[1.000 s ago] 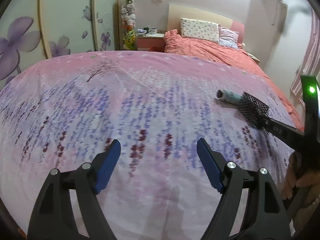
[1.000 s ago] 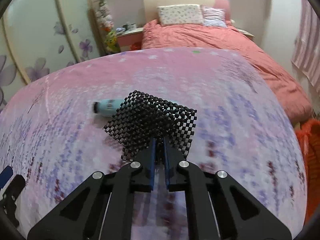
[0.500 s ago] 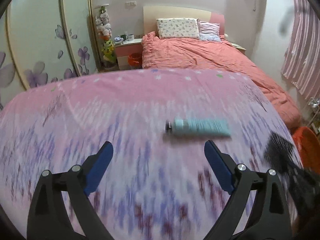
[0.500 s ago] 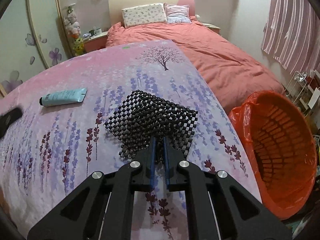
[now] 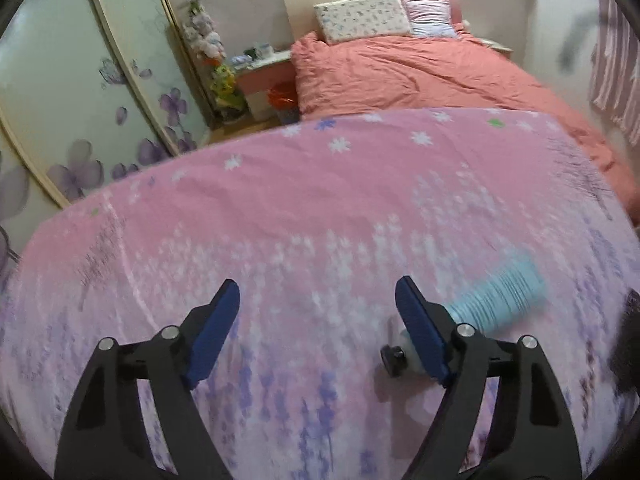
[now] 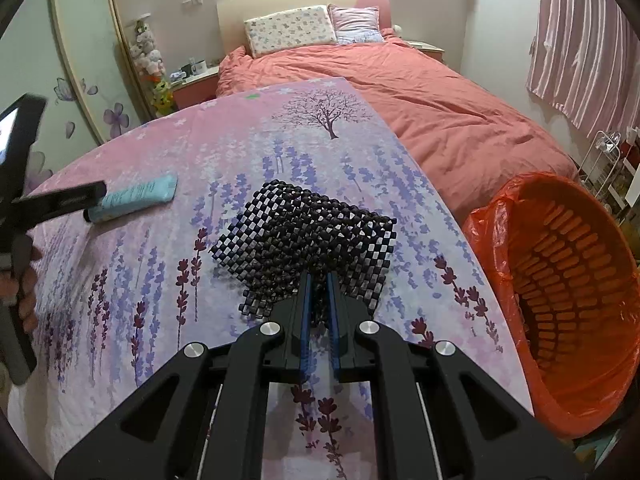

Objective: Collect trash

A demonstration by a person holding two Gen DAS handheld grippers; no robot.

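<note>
Item 1: right tool. Closed on a crumpled piece of black mesh matting, pinched at its near edge so the bulk hangs forward of the fingertips, centre of the right wrist view. Held above the flowered bedspread, apparently for carrying to the bin.

Item 2: orange waste basket, lined with an orange bag, right side of the right wrist view. It stands beyond the edge of the bedspread, mouth tilted toward the camera; interior looks bare as far as it is visible. Judged the destination for the trash.

Item 3: left tool. Open wide, holding nothing, low over the bedspread in the lower half of the left wrist view.

Item 4: light blue tube, dark cap toward the camera, lying flat on the bedspread at lower right of the left wrist view, partly behind the tool's right-hand finger and not between the fingers. Blurred. Likely the next piece to collect.

Edges and room: the bedspread drops off just short of the basket; nothing stands between mesh and basket mouth. Around the tube the cloth is bare, giving the left tool free approach. A second bed with a salmon quilt lies in the upper frame, well apart.
</note>
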